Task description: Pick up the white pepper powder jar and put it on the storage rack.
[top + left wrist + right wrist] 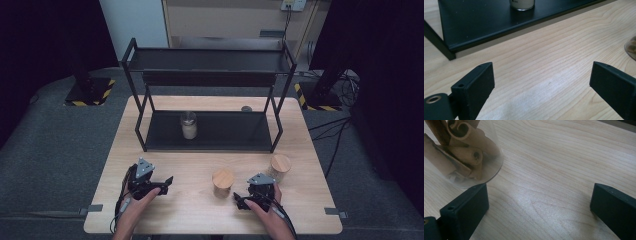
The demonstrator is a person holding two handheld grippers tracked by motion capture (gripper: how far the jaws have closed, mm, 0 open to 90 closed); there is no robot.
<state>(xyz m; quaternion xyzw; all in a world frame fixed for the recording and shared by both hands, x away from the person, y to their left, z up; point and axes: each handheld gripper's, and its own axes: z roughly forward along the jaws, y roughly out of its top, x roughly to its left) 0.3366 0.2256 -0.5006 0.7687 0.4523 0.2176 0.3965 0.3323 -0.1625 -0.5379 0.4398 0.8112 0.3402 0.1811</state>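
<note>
Wooden and pale, the table (165, 210) has a black metal shelf rack (134, 62) standing at its far side, and both claws rest low near the front edge. On the left, the left gripper (167, 182) is held in a hand, and its jaws stand wide apart with only bare wood between them. It points toward the middle of the table. Up on the rack's bottom shelf stands one glass jar with pale stuff inside (189, 126). Next comes the jar with a round wooden lid (223, 182), in the middle of the front of the table, between the two claws. In the right gripper view it is a clear jar full of brown cinnamon sticks. The right gripper (239, 200) sits just beside this jar, also wide open and holding nothing; the jar is off to one side of its jaws, not between them. A second wooden-lid jar (280, 167) stands further right. It looks like a grab is about to start. Next, a claw should slide around the cinnamon jar and squeeze it gently.
</note>
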